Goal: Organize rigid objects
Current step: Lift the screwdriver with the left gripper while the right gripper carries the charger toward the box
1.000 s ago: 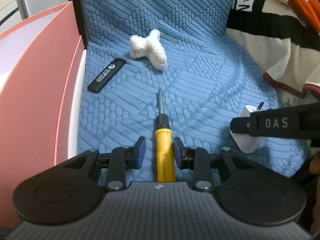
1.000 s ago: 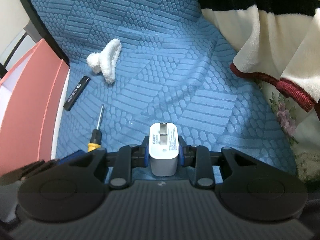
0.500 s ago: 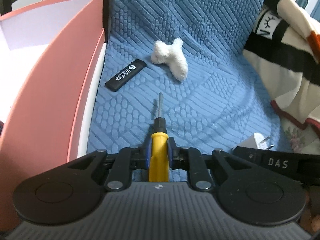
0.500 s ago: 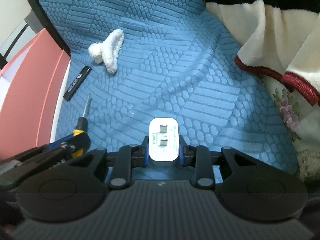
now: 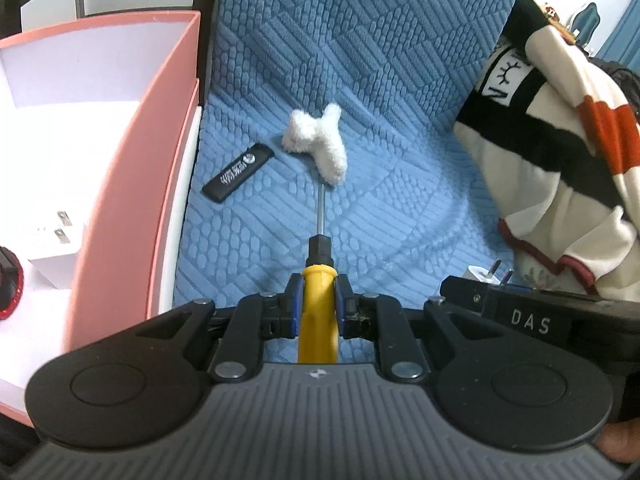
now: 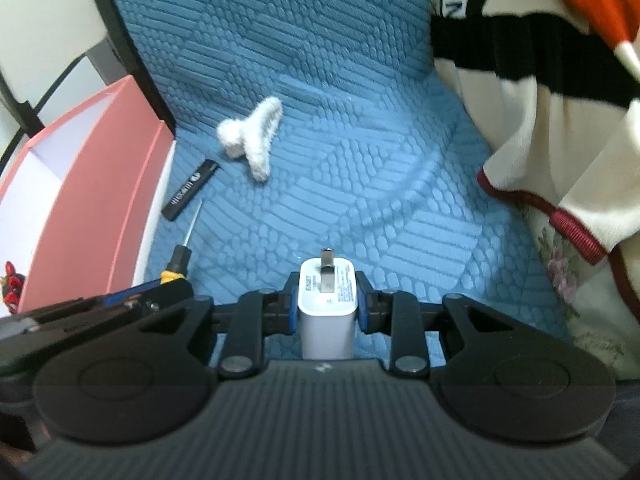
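A: What does the left hand-held gripper (image 5: 318, 294) have?

B: It is clenched on the yellow handle of a screwdriver (image 5: 319, 280). The blue pads press both sides of the handle, and the metal shaft points forward over the blue quilted cover (image 5: 400, 184), its tip reaching toward the white fluffy clip (image 5: 316, 144).

A: And the right hand-held gripper (image 6: 327, 300)?

B: It grasps a white charger plug (image 6: 328, 304) between its pads, prongs pointing forward. In the left wrist view that same plug shows at the right edge, beside the black finger marked DAS.

A: What lies loose on the cover?

B: A black lighter (image 5: 238, 172) with white print lies just beside the wall of the pink box (image 5: 136, 200). The fluffy clip lies near it, a little farther from the box. They are close, but I cannot tell whether they touch.

A: Anything inside the box?

B: Yes, a second white plug (image 5: 54, 240) sits on its white floor with two prongs up, and a red and black object (image 5: 8, 284) shows at the edge of the view, cut off.

A: And on the right?

B: A cream blanket (image 6: 540, 100) with black and orange stripes is heaped against the cover.
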Tool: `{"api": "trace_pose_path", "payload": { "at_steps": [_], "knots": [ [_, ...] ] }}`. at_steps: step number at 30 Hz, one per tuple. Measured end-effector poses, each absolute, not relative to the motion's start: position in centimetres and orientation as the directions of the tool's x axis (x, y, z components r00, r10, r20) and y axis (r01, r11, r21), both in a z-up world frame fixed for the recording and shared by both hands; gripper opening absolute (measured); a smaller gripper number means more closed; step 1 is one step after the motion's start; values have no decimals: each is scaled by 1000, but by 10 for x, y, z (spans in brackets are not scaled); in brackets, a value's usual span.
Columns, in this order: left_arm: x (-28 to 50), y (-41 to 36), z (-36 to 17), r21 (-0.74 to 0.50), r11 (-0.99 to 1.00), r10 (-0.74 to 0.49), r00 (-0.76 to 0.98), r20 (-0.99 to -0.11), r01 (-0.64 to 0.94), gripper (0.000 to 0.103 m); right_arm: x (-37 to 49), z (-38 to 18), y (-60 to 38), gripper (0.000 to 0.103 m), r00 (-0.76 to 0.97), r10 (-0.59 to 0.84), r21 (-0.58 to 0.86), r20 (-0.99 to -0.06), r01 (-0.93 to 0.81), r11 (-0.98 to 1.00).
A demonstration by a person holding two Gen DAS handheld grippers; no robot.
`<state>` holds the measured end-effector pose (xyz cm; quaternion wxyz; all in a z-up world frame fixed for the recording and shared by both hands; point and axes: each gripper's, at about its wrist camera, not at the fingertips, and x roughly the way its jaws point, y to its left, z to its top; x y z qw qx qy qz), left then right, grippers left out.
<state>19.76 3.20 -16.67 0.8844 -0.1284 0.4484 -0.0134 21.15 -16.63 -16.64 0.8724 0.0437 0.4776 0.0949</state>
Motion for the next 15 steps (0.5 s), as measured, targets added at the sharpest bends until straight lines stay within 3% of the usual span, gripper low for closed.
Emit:
{"api": "trace_pose_path", "payload": {
  "at_steps": [15],
  "knots": [
    [186,61,-89,-263,961,-147,649,-746,-85,19,195,-107,-141,31,595,283,205,-752,-198,959]
  ]
}}
